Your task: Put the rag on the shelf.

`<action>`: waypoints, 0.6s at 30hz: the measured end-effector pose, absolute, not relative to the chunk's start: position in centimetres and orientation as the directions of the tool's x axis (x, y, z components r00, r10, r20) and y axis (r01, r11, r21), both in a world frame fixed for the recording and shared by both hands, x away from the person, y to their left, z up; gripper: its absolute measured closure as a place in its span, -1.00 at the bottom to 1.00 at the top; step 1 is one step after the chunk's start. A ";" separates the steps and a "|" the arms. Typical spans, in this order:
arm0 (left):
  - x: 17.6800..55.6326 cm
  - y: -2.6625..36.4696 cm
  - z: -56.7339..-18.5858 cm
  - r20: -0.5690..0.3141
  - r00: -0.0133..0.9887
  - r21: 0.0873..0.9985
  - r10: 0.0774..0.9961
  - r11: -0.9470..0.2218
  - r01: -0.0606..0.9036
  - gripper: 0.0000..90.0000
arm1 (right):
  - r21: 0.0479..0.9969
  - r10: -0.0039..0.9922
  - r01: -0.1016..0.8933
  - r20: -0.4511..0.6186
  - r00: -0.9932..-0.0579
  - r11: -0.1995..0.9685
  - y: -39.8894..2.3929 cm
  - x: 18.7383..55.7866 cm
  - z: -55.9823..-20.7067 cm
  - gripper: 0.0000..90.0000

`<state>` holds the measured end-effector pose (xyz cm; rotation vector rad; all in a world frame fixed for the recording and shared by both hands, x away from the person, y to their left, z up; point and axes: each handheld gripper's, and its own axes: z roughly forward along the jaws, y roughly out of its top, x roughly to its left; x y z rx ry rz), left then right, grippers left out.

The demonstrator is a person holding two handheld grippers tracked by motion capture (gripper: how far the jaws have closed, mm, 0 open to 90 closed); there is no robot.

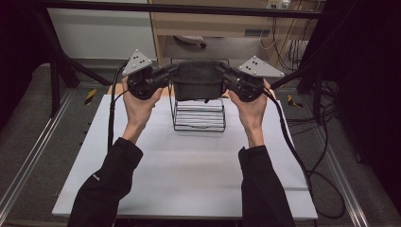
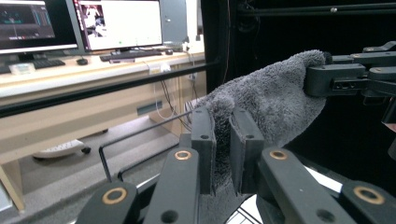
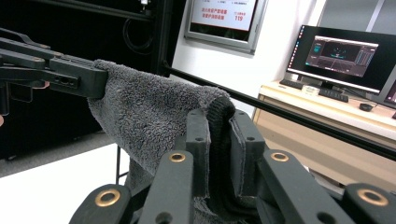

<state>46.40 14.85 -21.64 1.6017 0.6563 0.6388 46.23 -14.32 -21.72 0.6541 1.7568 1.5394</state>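
1. Two grippers share one load: the left gripper [image 1: 166,74] and the right gripper [image 1: 226,74] each pinch an opposite edge of a dark grey towel [image 1: 198,81], which hangs slack between them above a black wire rack [image 1: 198,124] standing on the white table [image 1: 189,175].
2. In the left gripper view the jaws are clamped on a fold of the towel [image 2: 266,102], with pile bulging above the pads; in the right gripper view the jaws are likewise clenched on a rolled hem of the towel [image 3: 154,112].
3. Risk, slip: each grip takes only a narrow margin of thick terry. A sideways pull that tightens the cloth could probably drag one edge out, leaving the towel dangling from a single gripper.
4. Risk, snag: the lower fold hangs just over the top wires of the rack. If lowered off-centre, it would likely catch on a wire or drape unevenly and slide off one side.
5. Risk, tipping: the rack looks light, so a caught towel dragged across the table could shift or topple it.
6. Pose: both forearms, in black sleeves, reach forward from the near edge of the table. The left hand [image 1: 138,101] and right hand [image 1: 251,106] are raised at roughly equal height, and the grippers angle inward toward each other across the rack, with cables trailing outward.
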 end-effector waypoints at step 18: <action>44.8 14.8 -23.2 0.019 0.709 0.954 0.705 -0.225 0.198 0.60 | 0.968 0.751 0.116 -0.096 -0.654 0.224 -14.9 44.2 -22.6 0.40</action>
